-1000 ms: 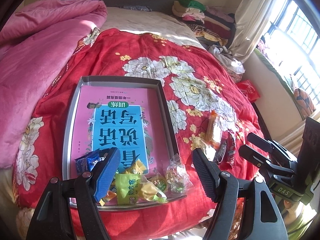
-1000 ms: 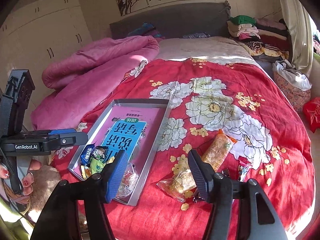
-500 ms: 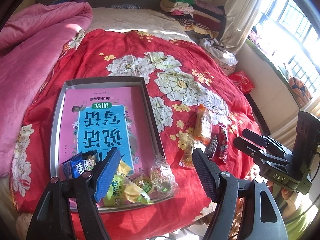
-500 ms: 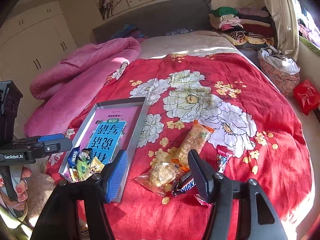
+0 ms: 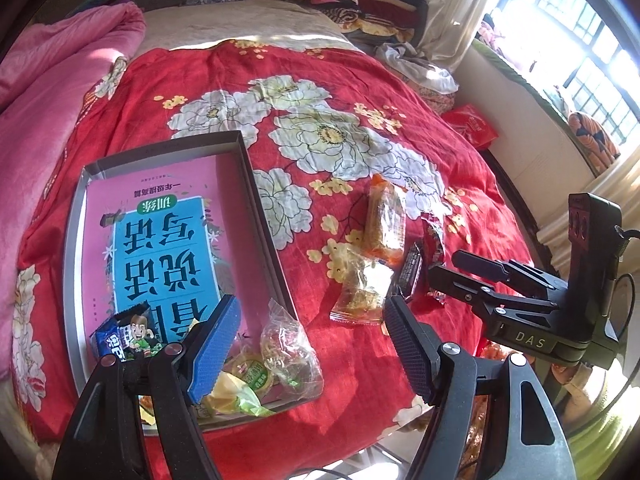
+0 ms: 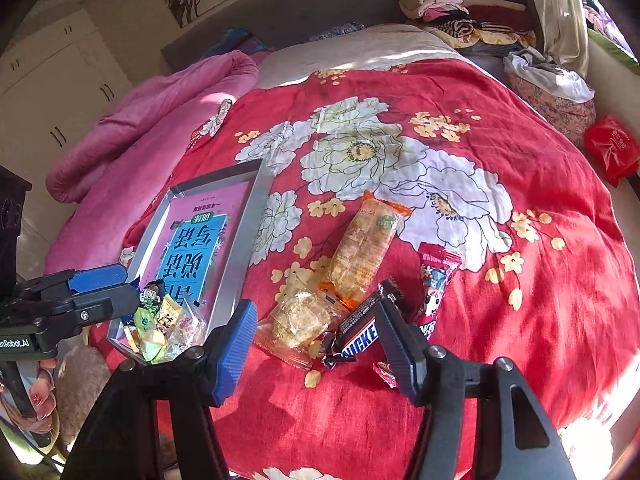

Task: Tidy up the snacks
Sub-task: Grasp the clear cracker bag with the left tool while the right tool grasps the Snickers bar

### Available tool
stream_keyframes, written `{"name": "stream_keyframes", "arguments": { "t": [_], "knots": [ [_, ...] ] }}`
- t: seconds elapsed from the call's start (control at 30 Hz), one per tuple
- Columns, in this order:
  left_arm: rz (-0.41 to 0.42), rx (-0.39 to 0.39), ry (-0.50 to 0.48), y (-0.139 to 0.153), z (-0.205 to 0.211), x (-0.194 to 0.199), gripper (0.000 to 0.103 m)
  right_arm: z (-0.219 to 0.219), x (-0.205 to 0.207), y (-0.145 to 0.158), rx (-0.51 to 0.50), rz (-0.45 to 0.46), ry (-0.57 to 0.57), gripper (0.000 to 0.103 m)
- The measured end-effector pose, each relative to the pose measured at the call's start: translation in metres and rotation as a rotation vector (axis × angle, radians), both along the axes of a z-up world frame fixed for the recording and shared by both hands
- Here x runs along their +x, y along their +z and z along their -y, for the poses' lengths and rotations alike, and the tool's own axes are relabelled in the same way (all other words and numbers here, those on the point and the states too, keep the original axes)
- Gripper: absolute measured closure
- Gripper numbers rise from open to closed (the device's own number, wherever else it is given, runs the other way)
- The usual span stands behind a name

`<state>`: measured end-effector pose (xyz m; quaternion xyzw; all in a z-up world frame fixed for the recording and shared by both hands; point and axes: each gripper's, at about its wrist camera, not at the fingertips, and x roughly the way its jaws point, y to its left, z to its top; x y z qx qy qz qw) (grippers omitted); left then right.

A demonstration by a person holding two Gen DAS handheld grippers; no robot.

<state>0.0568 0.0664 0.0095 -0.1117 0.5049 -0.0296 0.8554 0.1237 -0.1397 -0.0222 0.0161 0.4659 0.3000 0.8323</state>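
Note:
A grey tray (image 5: 256, 208) holding a pink and blue book lies on the red flowered bedspread (image 6: 520, 300). Several wrapped snacks sit at its near end, among them a blue packet (image 5: 120, 336) and a clear bag (image 5: 288, 348). My left gripper (image 5: 312, 320) hangs open above the tray's near right corner, holding nothing. Loose on the spread lie an orange pack (image 6: 364, 252), a clear biscuit packet (image 6: 300, 324), a Snickers bar (image 6: 358, 330) and a red candy wrapper (image 6: 434, 280). My right gripper (image 6: 318, 320) hovers over the packet and bar, its jaws closing without touching them.
A pink quilt (image 6: 160, 120) is heaped on the left of the bed. Folded clothes (image 6: 448, 12) are stacked at the back right. A red bag (image 6: 612, 148) lies beside the bed on the right. The bed's near edge runs just under both grippers.
Both grippers have moved right and lower, toward the loose snacks. The right gripper now has the biscuit packet and Snickers bar between its fingers, and its jaws have narrowed a little.

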Motion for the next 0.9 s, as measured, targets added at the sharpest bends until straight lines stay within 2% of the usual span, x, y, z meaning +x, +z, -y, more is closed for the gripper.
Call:
{"name": "stream_keyframes", "arguments": {
  "t": [0.23,0.4,0.63,0.9],
  "knots": [
    [-0.037,0.015,-0.058,-0.012,0.019,0.014,0.027,0.001,0.01,-0.029,0.013,-0.106,-0.012,0.057],
    [-0.061,0.027,-0.094,-0.022,0.033,0.022,0.027,0.0,0.018,-0.046,-0.003,-0.16,-0.027,0.062],
    [-0.098,0.04,-0.15,-0.039,0.052,0.034,0.027,0.004,0.029,-0.06,-0.026,-0.204,-0.069,0.062],
    [-0.134,0.083,-0.195,-0.057,0.067,0.047,0.028,-0.003,0.037,-0.067,-0.038,-0.215,-0.061,0.062]
  ]
}}
